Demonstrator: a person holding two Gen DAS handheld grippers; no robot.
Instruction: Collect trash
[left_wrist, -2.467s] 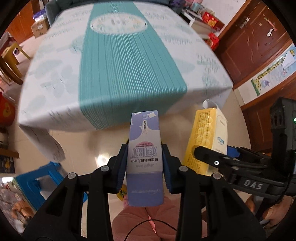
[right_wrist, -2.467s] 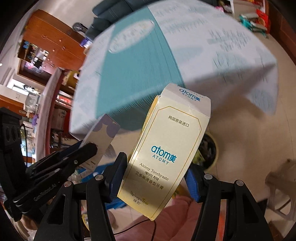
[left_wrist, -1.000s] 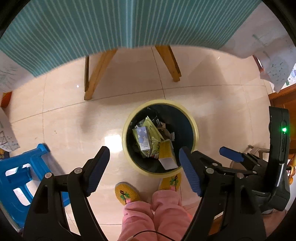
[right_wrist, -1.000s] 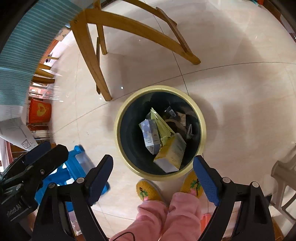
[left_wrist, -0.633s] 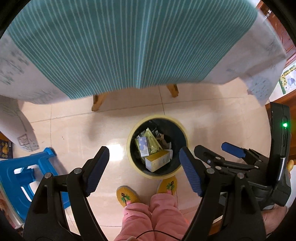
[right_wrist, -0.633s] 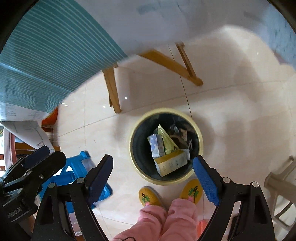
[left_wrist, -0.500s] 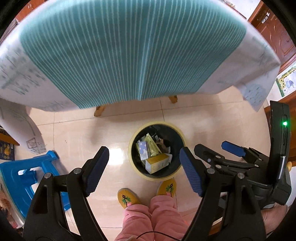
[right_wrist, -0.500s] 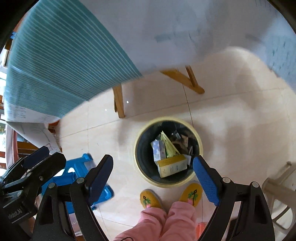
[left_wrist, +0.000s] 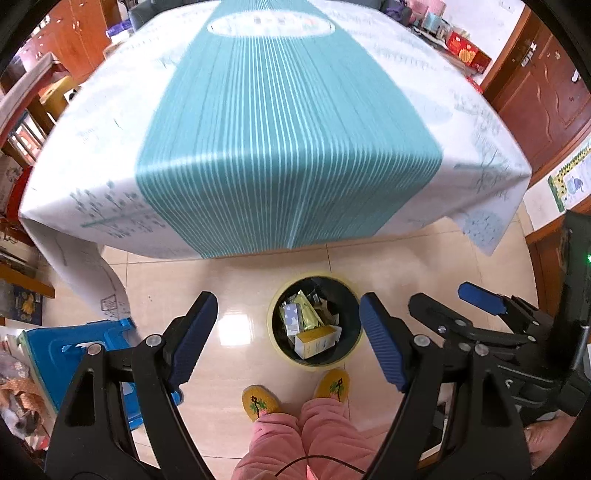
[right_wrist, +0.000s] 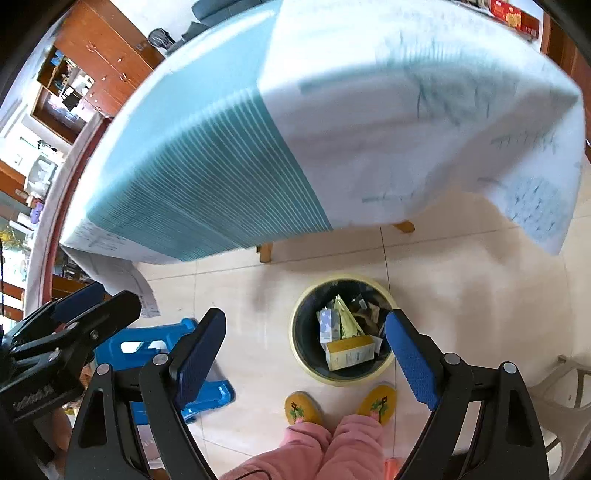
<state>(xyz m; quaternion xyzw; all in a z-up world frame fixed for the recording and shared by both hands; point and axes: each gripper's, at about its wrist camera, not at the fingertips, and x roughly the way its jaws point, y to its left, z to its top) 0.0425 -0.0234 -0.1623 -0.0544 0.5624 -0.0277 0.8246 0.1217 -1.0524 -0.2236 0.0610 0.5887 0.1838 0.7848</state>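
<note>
Below me, the yellow-rimmed trash bin (left_wrist: 275, 345) stands on the tiled floor, just in front of my yellow slippers (left_wrist: 260, 402) and close to the near edge of the counter (left_wrist: 288, 122) with its teal striped cloth. Inside the bin lie a yellow toothpaste box (left_wrist: 317, 341), a small purple carton (left_wrist: 291, 317) beside it and some crumpled wrappers. My left tool (left_wrist: 288, 338) hangs above the bin, spread wide with nothing between its blue pads. My right tool (right_wrist: 304, 356) hangs above the bin too, equally wide and empty. A blue plastic stool (right_wrist: 147, 345) stands on the floor to the left of the bin.
</note>
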